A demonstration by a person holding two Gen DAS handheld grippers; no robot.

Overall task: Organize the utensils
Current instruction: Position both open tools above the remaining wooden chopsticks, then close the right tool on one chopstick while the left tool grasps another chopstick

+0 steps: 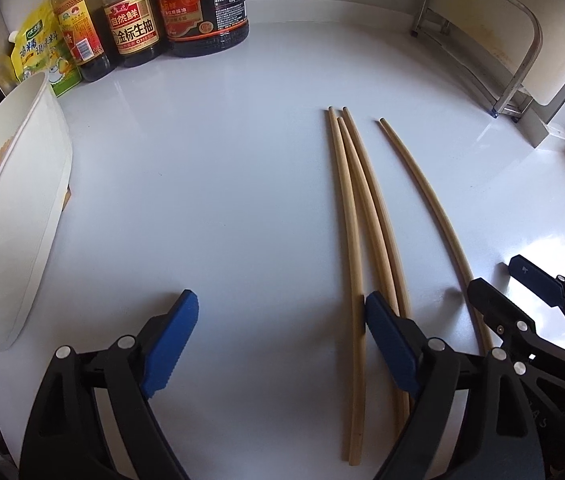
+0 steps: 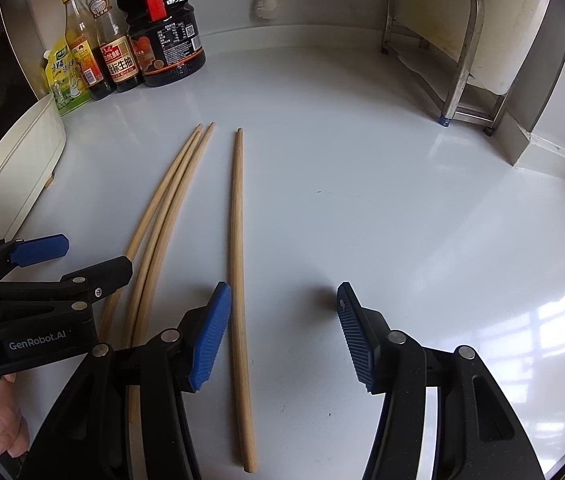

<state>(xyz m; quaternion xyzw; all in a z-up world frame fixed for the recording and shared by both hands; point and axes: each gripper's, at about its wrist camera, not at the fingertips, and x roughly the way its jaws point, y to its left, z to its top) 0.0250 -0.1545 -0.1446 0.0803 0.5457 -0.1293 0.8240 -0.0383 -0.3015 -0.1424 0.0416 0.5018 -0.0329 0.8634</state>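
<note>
Left gripper (image 1: 278, 340) open over bare white countertop (image 1: 222, 200), three bamboo chopsticks (image 1: 362, 216) beside its right finger, right gripper (image 2: 284, 332) open, single chopstick (image 2: 238, 264) just inside its left finger

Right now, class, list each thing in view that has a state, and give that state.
Left hand-held gripper: open, holding nothing.
Right hand-held gripper: open, holding nothing.
Three chopsticks: lying bunched on the counter.
Single chopstick: lying apart, beside them.
White container: open, at the left.
Sauce bottles: upright, at the back.

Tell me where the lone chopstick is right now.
The lone chopstick lies flat on the white counter, right of the three bunched chopsticks, between the right tool's open fingers.
</note>
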